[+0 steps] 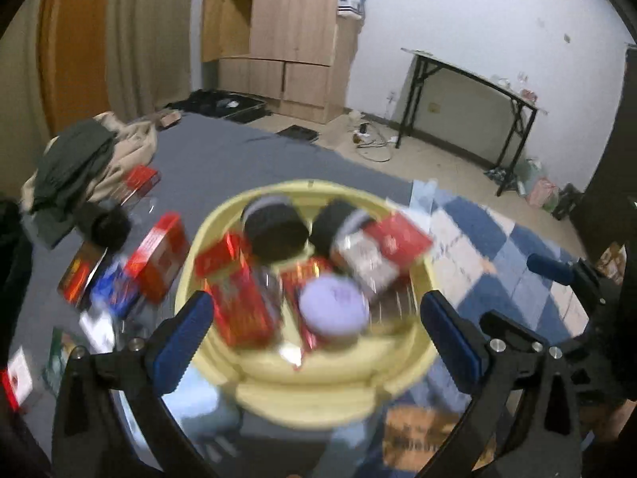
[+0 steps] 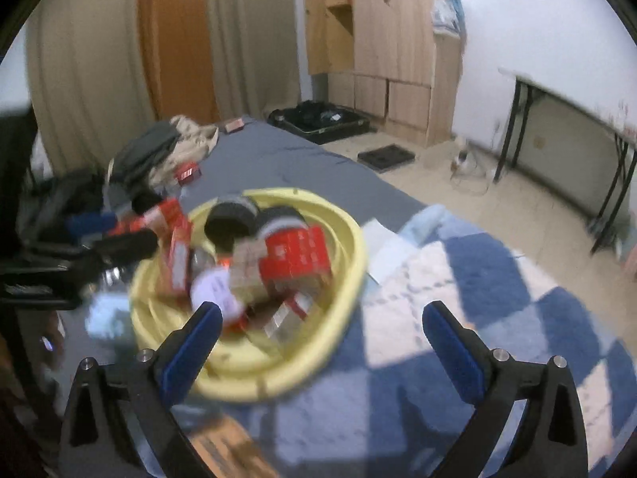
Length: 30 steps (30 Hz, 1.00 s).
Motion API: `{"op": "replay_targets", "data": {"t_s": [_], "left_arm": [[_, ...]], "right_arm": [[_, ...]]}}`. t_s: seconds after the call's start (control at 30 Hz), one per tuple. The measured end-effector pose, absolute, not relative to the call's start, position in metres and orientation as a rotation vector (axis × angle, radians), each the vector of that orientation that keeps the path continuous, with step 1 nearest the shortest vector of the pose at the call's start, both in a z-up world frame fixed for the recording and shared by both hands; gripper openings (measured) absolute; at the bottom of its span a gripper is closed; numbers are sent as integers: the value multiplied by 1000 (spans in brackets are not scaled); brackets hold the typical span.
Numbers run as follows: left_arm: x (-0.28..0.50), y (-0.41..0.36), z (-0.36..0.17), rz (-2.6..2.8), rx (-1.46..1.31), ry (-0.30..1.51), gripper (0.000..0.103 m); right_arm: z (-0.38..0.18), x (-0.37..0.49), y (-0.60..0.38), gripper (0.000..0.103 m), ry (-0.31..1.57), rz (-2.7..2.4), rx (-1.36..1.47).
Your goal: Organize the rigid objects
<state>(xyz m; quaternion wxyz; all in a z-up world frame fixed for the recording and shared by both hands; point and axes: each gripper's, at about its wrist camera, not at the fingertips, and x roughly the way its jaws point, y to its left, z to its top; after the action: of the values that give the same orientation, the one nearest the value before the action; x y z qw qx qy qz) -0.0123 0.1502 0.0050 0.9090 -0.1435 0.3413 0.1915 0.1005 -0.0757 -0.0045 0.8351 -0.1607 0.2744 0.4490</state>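
A round yellow basin (image 1: 278, 370) sits on the bed, filled with red boxes (image 1: 243, 302), black round jars (image 1: 274, 227), a lilac-lidded jar (image 1: 332, 306) and a red and silver box (image 1: 382, 251). My left gripper (image 1: 314, 326) is open and empty, hovering above the basin's near side. The basin also shows in the right wrist view (image 2: 350, 275), with the red box (image 2: 296, 255) on top. My right gripper (image 2: 322, 330) is open and empty, over the basin's right rim. Both views are blurred.
Several red and blue boxes (image 1: 157, 255) lie loose on the grey sheet left of the basin, near a clothes pile (image 1: 79, 163). A blue-and-white checked blanket (image 2: 497, 310) lies to the right. An orange box (image 1: 418, 434) lies in front of the basin. The right gripper (image 1: 565, 279) shows at the far right.
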Motion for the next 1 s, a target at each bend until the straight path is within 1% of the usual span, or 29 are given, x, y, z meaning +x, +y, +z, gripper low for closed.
{"op": "replay_targets", "data": {"t_s": [0.03, 0.1, 0.3, 0.37, 0.5, 0.6, 0.7, 0.77, 1.0], "left_arm": [[-19, 144, -2, 392, -332, 705, 103], [-27, 130, -19, 412, -364, 765, 103], [-33, 93, -58, 509, -218, 820, 103], [-27, 87, -66, 503, -170, 831, 103], [-22, 90, -88, 516, -128, 878, 103], [-16, 102, -98, 528, -172, 888, 103], [-7, 102, -112, 526, -151, 890, 103], [-6, 109, -123, 499, -212, 899, 103], [-7, 107, -124, 492, -222, 899, 103]], "right_arm": [[-12, 96, -83, 103, 571, 948, -365], [-31, 89, -91, 103, 582, 933, -397], [-81, 89, -97, 103, 640, 944, -335], [-92, 92, -93, 103, 649, 948, -361], [-101, 104, -81, 103, 664, 967, -409], [-106, 107, -72, 103, 659, 969, -439], [-120, 113, -61, 103, 712, 944, -483], [-122, 110, -54, 103, 697, 917, -523], [-125, 112, -49, 103, 698, 900, -539]]}}
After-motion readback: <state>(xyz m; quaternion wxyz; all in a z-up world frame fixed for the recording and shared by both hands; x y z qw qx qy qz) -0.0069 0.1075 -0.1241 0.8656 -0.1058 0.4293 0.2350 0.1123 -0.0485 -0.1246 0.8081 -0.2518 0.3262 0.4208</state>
